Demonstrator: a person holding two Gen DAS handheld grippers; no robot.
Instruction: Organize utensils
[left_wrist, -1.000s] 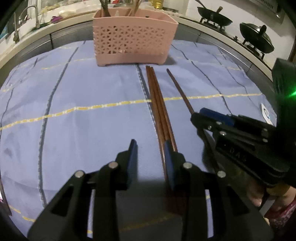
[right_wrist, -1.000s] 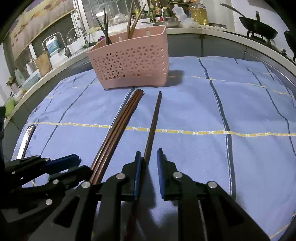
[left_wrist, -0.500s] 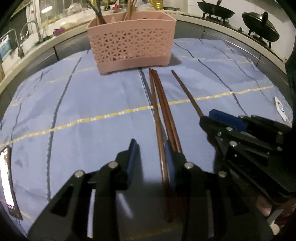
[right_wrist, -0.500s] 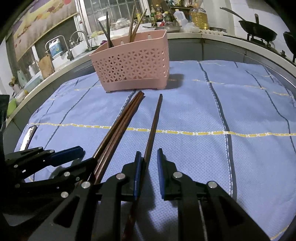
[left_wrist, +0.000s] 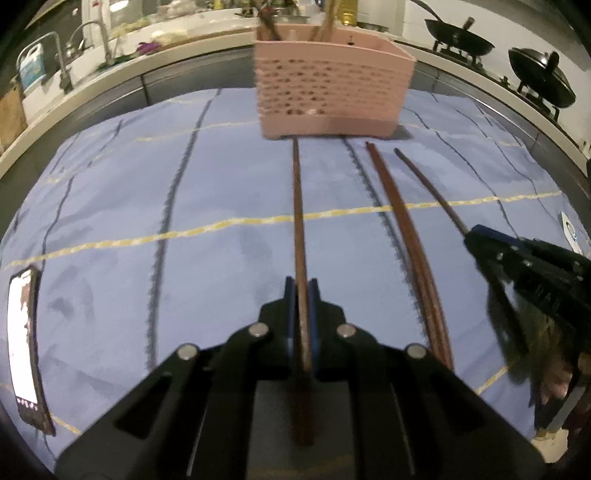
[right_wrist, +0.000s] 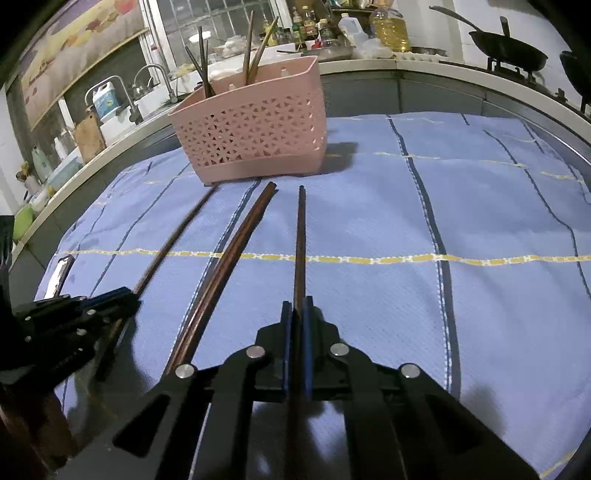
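Left gripper (left_wrist: 302, 291) clamped on one chopstick (left_wrist: 298, 206); stick runs straight out between the fingers, far tip just short of the pink basket (left_wrist: 332, 92). Right gripper (right_wrist: 296, 314) clamped on another chopstick (right_wrist: 300, 240), same layout, tip pointing toward the basket. Loose pair (right_wrist: 236, 251) lies on the cloth between the two held sticks, long axis also toward the basket. Surface: blue cloth (right_wrist: 480, 206) with yellow and dark stripes, phone (left_wrist: 24, 339) at its left edge. Kitchen counter, sink taps, woks behind.
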